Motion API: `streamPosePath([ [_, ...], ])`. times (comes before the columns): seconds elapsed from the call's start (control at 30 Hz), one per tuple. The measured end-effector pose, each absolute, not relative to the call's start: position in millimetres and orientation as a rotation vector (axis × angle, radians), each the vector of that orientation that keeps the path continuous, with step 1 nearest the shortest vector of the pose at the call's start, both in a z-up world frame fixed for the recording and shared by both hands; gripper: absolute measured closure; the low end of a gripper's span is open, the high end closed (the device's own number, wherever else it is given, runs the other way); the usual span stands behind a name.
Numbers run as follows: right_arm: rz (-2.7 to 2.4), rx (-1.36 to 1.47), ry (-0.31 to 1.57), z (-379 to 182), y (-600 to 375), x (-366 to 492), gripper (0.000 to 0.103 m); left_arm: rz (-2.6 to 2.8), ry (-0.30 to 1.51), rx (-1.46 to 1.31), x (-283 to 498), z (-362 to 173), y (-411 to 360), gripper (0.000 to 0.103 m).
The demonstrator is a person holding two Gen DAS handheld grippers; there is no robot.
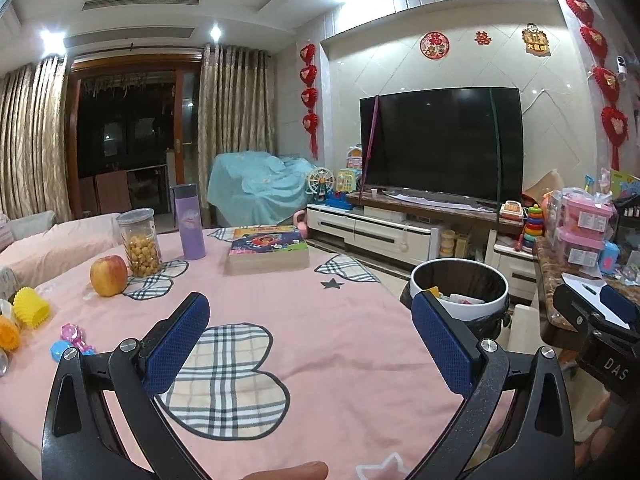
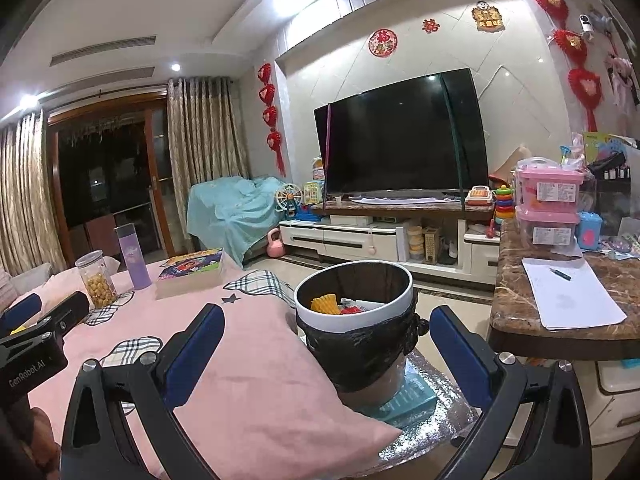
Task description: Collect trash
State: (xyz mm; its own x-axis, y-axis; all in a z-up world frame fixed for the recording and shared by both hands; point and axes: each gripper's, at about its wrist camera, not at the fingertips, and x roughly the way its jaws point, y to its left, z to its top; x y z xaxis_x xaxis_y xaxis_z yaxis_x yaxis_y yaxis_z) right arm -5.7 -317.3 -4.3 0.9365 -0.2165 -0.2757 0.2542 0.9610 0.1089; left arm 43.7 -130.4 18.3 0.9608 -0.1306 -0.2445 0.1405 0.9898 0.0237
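A round trash bin [image 2: 354, 312] with a white rim and black liner stands beside the pink-covered table [image 2: 248, 360]; it holds a yellow piece and other scraps. It also shows in the left wrist view [image 1: 460, 288]. My right gripper [image 2: 326, 330] is open and empty, just in front of the bin. My left gripper [image 1: 310, 314] is open and empty above the table [image 1: 320, 320]. Small plastic bits, pink and blue [image 1: 72, 342] and yellow [image 1: 31, 306], lie at the table's left edge.
On the table stand an apple [image 1: 108, 275], a snack jar [image 1: 140, 242], a purple bottle [image 1: 191, 222] and a book [image 1: 268, 246]. A marble counter [image 2: 600, 276] with paper, pen and pink boxes is on the right. TV and cabinet are behind.
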Motion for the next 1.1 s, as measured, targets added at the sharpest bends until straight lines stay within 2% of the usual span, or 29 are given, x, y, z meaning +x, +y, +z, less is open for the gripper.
streamPosePath([
  [1.1,-0.219,0.134,0.276,-3.3,-310.7,-4.3,0.0,-0.148,0.267,0.027,44.6,15.3,-129.0,0.0],
])
